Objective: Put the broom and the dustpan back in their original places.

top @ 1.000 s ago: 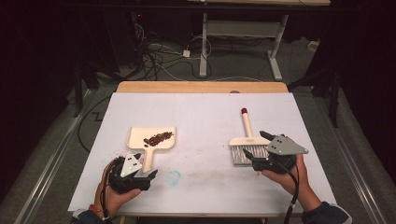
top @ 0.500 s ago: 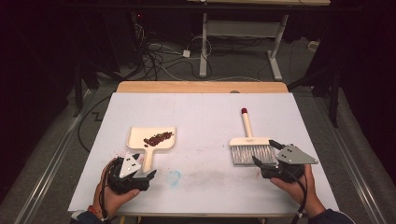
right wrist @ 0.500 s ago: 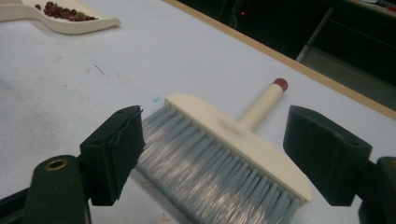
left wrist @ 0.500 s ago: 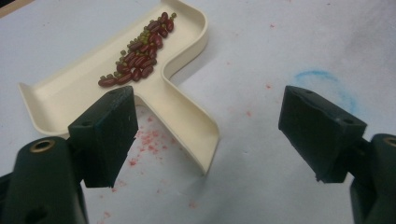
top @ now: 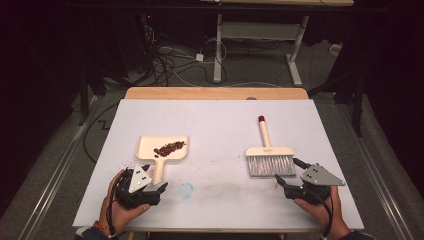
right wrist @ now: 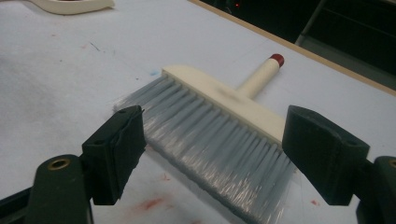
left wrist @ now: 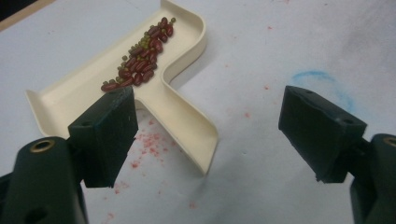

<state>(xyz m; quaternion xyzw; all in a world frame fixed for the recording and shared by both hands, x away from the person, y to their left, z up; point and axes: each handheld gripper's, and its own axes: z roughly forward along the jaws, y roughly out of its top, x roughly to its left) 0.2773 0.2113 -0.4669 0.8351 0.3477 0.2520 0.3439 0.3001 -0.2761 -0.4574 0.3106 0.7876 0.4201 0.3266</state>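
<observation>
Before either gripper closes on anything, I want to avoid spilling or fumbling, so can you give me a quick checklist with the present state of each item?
1. Left gripper open: ok, jaws stand wide apart.
2. Dustpan handle within the left jaws: not ok, the handle end lies just ahead of them, nearer the left jaw, untouched.
3. Beans contained: ok, heaped inside the pan; the red specks on the table look like stains.
4. Right gripper open: ok, jaws apart.
5. Brush lined up for a grip: not ok, the bristles face the jaws and the handle points away.
6. Brush lying flat, free of the dustpan: ok.
</observation>
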